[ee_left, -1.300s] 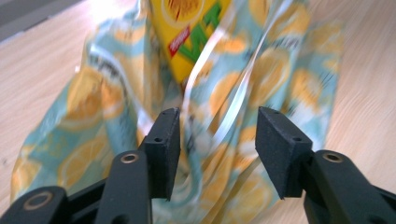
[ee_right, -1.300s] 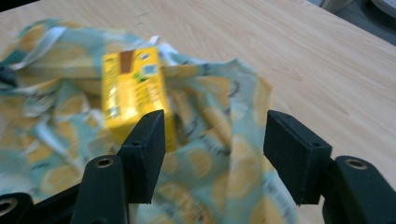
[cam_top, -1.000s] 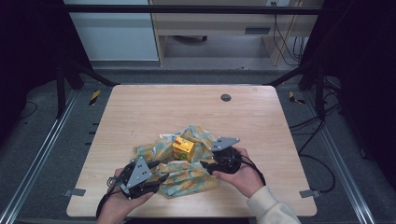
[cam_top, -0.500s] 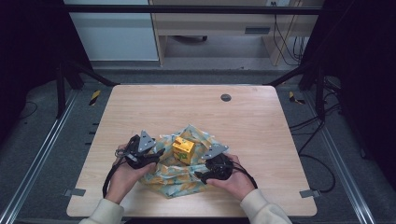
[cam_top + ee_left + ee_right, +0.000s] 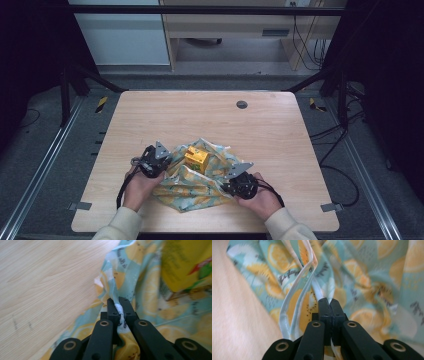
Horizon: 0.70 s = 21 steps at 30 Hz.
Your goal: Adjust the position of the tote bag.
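A crumpled cloth point(image 5: 200, 182) printed with lemon slices on pale blue lies at the table's near middle. A small yellow box point(image 5: 196, 159) rests on it. My left gripper point(image 5: 165, 161) is at the cloth's left edge, and its jaws are shut on a fold of the cloth point(image 5: 117, 308); the yellow box point(image 5: 185, 267) shows to the upper right. My right gripper point(image 5: 226, 186) is at the cloth's near right side, shut on a hem of the cloth point(image 5: 312, 287).
The wooden table point(image 5: 280, 135) has a round dark grommet point(image 5: 242, 104) near its far edge. Bare wood point(image 5: 45, 282) lies left of the cloth. Metal frame rails and cables run beside the table.
The left gripper went from the near-left corner up to the cloth's left edge. The right gripper drew back toward the near right with the cloth. The cloth has shifted around the box.
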{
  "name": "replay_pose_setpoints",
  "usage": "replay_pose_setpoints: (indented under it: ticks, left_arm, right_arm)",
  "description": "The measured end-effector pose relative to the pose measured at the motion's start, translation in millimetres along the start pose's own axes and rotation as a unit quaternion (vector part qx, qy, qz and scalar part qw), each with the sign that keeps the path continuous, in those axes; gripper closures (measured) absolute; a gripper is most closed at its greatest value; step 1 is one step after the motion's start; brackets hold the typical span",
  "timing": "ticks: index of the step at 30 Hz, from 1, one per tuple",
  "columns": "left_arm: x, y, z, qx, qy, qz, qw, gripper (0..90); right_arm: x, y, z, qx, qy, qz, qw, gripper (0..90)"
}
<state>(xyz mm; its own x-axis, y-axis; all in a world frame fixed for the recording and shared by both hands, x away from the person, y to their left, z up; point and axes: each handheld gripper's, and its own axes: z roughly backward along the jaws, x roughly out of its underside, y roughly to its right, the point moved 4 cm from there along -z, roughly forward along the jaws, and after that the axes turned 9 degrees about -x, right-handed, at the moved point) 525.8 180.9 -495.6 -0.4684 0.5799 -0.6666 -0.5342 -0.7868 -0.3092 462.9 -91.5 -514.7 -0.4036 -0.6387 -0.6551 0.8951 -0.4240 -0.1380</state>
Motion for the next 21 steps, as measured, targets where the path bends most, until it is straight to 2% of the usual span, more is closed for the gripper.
replay_pose_setpoints:
  ticks: [1, 4, 10, 13, 21]
  left_arm:
    - [1.7, -4.1, -1.3, -0.007, -0.001, 0.004, 1.0000, 89.1]
    - [6.8, -13.6, -6.1, -0.011, -0.005, 0.027, 0.9996, 89.3]
    - [10.5, -21.7, -13.4, -0.023, -0.012, 0.034, 0.9991, 89.3]
    - [11.9, -26.4, -16.0, -0.026, -0.012, 0.044, 0.9986, 89.3]
    - [13.4, -30.4, -18.7, -0.027, -0.015, 0.057, 0.9979, 89.0]
  right_arm:
    - [2.9, -0.9, 1.4, -0.001, -0.003, 0.002, 1.0000, 90.0]
    - [10.6, -1.4, 7.2, 0.000, -0.009, 0.000, 1.0000, 90.0]
    - [20.7, -0.6, 11.5, -0.006, -0.013, -0.005, 0.9999, 90.0]
    - [23.1, -1.9, 13.7, -0.006, -0.016, -0.004, 0.9998, 90.0]
    - [25.1, -2.0, 19.2, -0.001, -0.003, -0.006, 1.0000, 90.0]
